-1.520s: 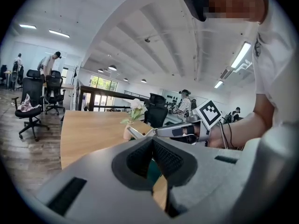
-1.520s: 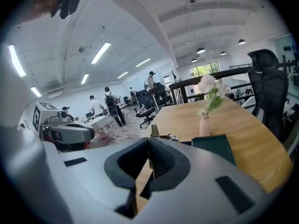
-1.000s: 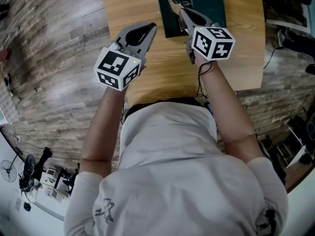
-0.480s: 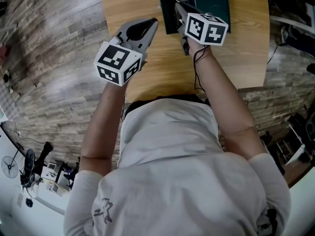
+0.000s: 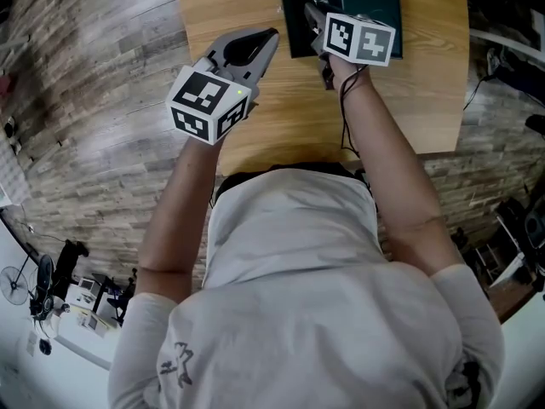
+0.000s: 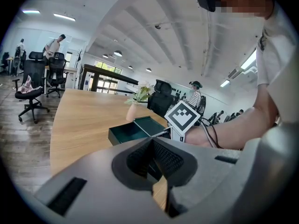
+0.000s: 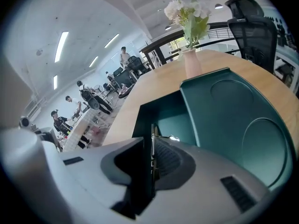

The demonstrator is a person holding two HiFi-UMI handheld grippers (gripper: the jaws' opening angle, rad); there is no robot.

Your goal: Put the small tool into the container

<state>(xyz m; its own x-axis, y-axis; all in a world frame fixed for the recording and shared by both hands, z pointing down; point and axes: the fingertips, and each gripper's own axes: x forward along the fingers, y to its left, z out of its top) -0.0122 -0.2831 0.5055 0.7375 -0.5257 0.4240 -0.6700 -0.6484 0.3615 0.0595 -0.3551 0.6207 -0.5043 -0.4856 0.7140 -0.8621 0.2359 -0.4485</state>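
Moved since the earlier frame: right gripper [image 5: 302,2], now further up the head view and lower over the container [image 5: 294,45]. Its jaws have just been opening, with the tool [image 7: 152,146] between them. Left gripper [image 5: 272,34] is about where it was.

1. Table [image 5: 281,118]. Pale wood, filling the upper centre of the head view.
2. Container. Dark green box, open, at the top centre of the head view. Its lid [image 7: 233,120] lies flat, touching its right side. The open half fills the middle of the right gripper view, just beyond the jaw tips.
3. Left gripper. Upper left of centre in the head view, above bare table just left of the container. Jaws together, nothing between them.
4. Right gripper. Top centre of the head view, tips over the open half of the container. Jaws slightly apart. The tool seems to rest against the left pad and stand clear of the right one.
5. Tool. Thin flat metal strip, standing on edge between the right jaws. Its long axis runs along the jaws, and its far end points down into the box.

Relation for the coming move: the open box lies straight ahead of and beneath the tool, in line with its long axis. The right gripper is the nearer and already in place. A wider opening would likely let the tool slide in endwise, and it could catch on the near wall.
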